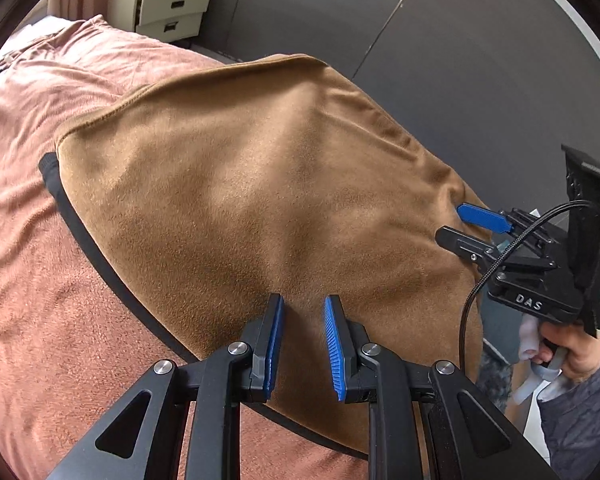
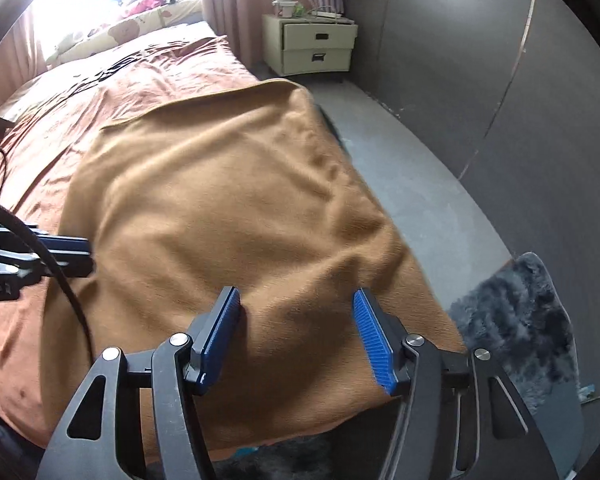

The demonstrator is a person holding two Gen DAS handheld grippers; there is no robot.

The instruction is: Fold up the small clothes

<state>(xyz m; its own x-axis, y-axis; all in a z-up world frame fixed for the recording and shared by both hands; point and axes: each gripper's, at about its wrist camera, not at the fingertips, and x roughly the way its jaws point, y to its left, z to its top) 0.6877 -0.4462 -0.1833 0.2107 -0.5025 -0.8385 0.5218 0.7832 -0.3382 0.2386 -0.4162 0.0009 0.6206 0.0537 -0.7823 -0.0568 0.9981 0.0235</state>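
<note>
The right claw (image 2: 296, 338) stands open over the near edge of the brown garment (image 2: 228, 200), pads clear of the cloth. The left claw (image 1: 302, 344) has a narrow gap with brown fabric between its pads; whether they pinch it cannot be told. The garment lies spread on the pink bedcover (image 1: 40, 300), one side at the bed's edge. It looks soft, light and floppy; hems and corners offer the surest hold.
</note>
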